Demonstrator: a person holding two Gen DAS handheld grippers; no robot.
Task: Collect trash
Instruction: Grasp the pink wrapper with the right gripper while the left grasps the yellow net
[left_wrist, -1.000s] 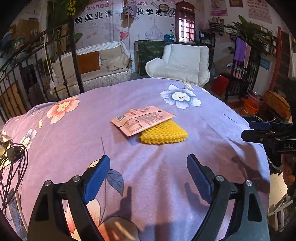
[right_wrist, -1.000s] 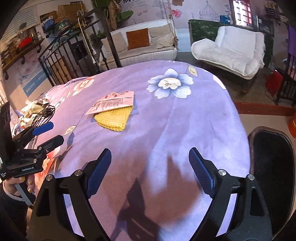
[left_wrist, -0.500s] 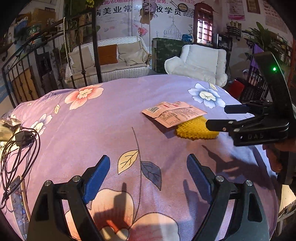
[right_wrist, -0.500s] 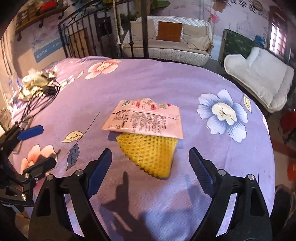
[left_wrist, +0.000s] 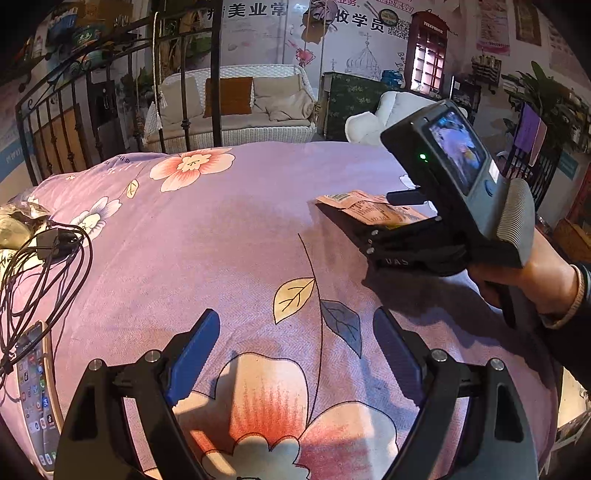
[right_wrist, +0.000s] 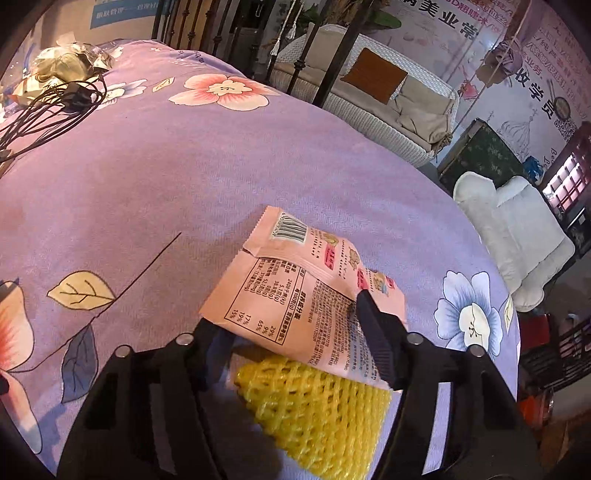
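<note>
A pink snack wrapper (right_wrist: 295, 291) lies on the purple floral bedspread (right_wrist: 184, 166), partly over a yellow foam net (right_wrist: 317, 410). My right gripper (right_wrist: 291, 332) is open with its jaws either side of the wrapper; the left finger (right_wrist: 210, 332) goes under its edge and the right finger (right_wrist: 376, 339) lies on top. In the left wrist view the right gripper (left_wrist: 399, 210) is seen at the wrapper (left_wrist: 365, 208). My left gripper (left_wrist: 295, 350) is open and empty over the bedspread (left_wrist: 221, 240), well short of the trash.
A tangle of black cables (left_wrist: 40, 258) and a phone (left_wrist: 35, 387) lie at the bed's left edge. Crumpled wrappers (right_wrist: 66, 62) sit at the far left corner. A black metal bed frame (left_wrist: 92, 110), a wicker sofa (left_wrist: 240, 107) and a white armchair (right_wrist: 517, 229) stand beyond.
My right gripper has moved forward and down onto the pink wrapper, its jaws now around it. My left gripper has swung left and away, so the trash sits at the right of its view.
</note>
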